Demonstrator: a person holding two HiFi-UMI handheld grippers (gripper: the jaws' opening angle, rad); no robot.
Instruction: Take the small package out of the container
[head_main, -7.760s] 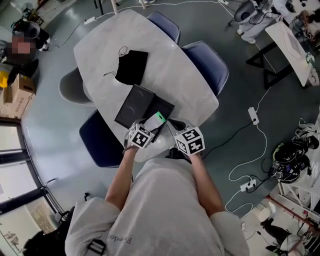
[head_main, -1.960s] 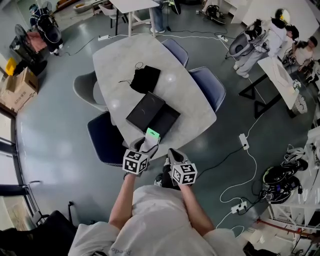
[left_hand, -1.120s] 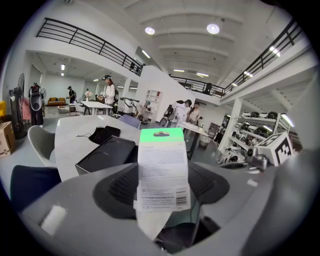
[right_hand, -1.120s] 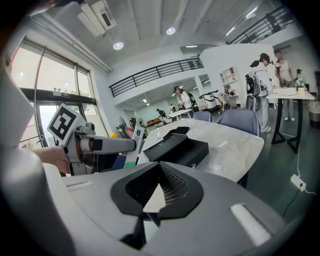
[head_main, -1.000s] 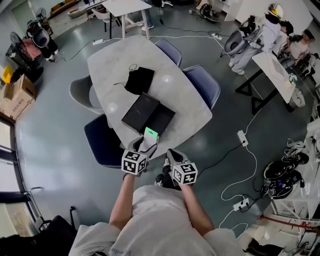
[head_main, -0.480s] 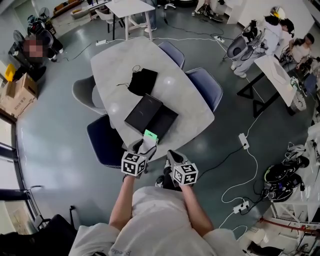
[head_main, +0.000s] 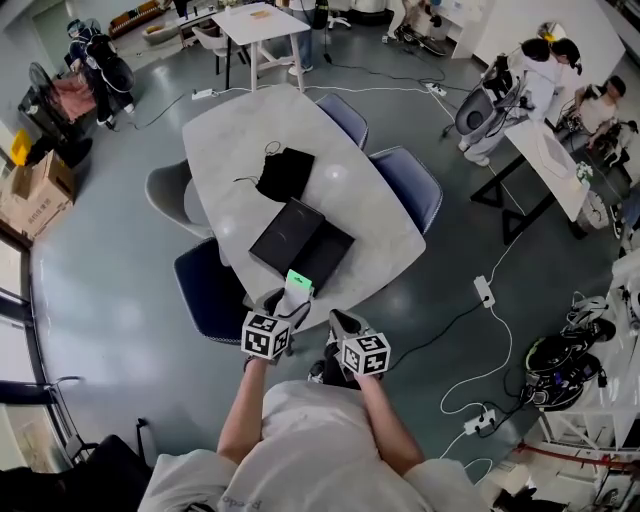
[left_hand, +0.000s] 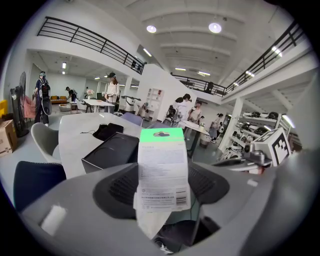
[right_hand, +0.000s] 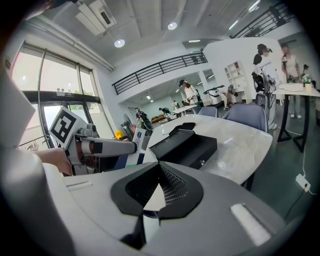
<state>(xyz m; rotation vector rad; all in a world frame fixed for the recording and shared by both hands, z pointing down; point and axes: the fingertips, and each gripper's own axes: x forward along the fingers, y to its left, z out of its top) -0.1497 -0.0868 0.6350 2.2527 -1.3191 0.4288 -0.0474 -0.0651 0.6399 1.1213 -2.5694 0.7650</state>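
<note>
The small package (left_hand: 162, 167), white with a green top strip, is already clear of the open black box (head_main: 300, 240). It stands upright in the left claw (left_hand: 162, 189), whose two dark ribbed pads are closed on its lower half, and it hangs in the air at the near end of the white surface (head_main: 240, 120). The box lies further in on that surface. The right claw (right_hand: 156, 186) is pressed together with nothing between its pads, held beside the left one. The main risk, as I judge it, is the grip itself. The package is thin and flat and is pinched low, so most of it stands free above the pads. A quick swing or tilt could make it pivot or slide out. From the head view it looks to be about over the surface's edge, so a slip would probably send it to the floor (head_main: 120, 300) or onto the blue chair (head_main: 210, 290) below, not back onto the surface. The closed right claw is in no state to catch it. A second risk lies in the put-down. If the package is let go too near the box it may tip back into the open tray, and a reach too far in could knock the box or the black pouch (head_main: 285, 172) beyond it. Squeezing harder to stop a slip could crease the card.
</note>
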